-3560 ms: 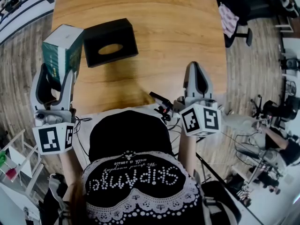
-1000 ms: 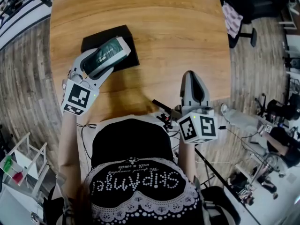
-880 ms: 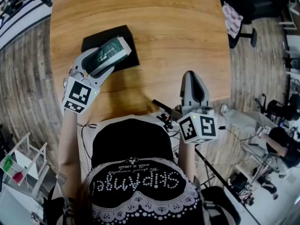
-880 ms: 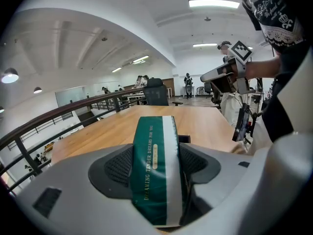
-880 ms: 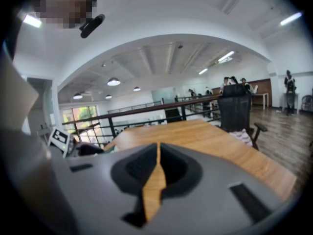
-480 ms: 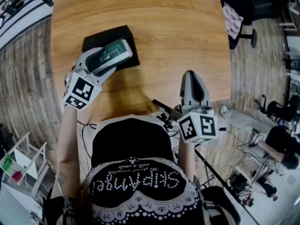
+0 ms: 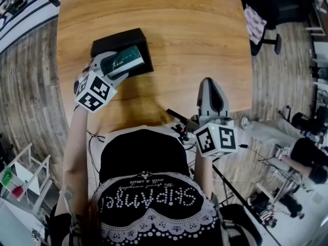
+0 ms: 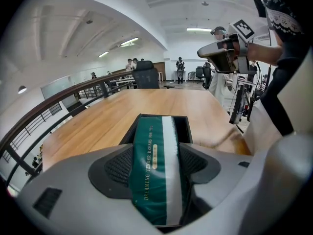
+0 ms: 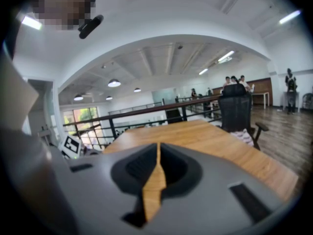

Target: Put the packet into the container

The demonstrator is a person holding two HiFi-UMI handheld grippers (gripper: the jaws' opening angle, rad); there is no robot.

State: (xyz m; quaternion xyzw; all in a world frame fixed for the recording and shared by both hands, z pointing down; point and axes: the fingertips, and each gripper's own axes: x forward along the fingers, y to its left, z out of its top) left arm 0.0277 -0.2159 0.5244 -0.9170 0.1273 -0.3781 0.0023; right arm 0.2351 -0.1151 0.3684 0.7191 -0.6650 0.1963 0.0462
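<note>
A dark green and white packet (image 7: 123,61) (image 8: 155,165) lies lengthwise between the jaws of my left gripper (image 7: 111,65) (image 8: 157,163), which is shut on it. Its far end hangs over the black box-shaped container (image 7: 121,51) (image 8: 184,127) on the left part of the wooden table (image 7: 195,45). In the left gripper view the packet's front tip sits at the container's open top. My right gripper (image 7: 212,94) (image 9: 157,168) stays near the table's front edge, jaws pressed together with nothing between them.
The person's black printed top (image 7: 148,188) fills the lower head view. A cable and clip (image 7: 177,118) lie at the table's front edge. An office chair (image 7: 256,19) stands to the right of the table. Wooden floor surrounds the table.
My left gripper has carried the packet from the table's left edge over to the container, turning it flat, and in the last second pushed it further in. My right gripper has stayed put.
</note>
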